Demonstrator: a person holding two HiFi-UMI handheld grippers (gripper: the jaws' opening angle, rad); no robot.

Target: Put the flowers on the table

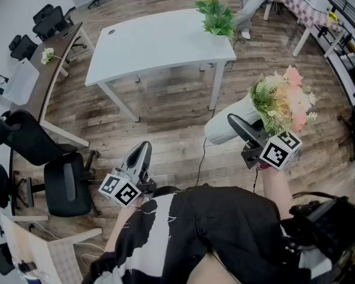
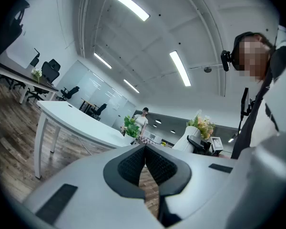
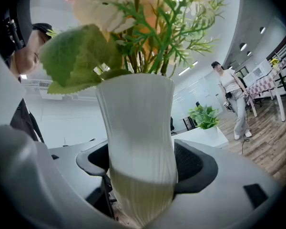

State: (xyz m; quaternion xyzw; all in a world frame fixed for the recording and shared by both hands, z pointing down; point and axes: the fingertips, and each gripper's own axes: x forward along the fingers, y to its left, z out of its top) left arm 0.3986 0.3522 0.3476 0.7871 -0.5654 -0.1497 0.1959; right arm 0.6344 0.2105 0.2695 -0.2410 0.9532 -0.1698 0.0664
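Wood-floored office, white counter (image 1: 160,43) ahead and well apart.
Wide-jawed, the right claw (image 3: 143,168) clamps the white vase (image 3: 136,118) of flowers (image 1: 284,102), vase standing across its jaws, counter forward and left; the left claw (image 1: 143,154) is closed, empty.

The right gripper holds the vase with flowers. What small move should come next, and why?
Probably carry the vase forward toward the white table. The right gripper is clamped on the vase, which hangs in the air over the floor, short of the table, and the table has bare space beside the green plant.
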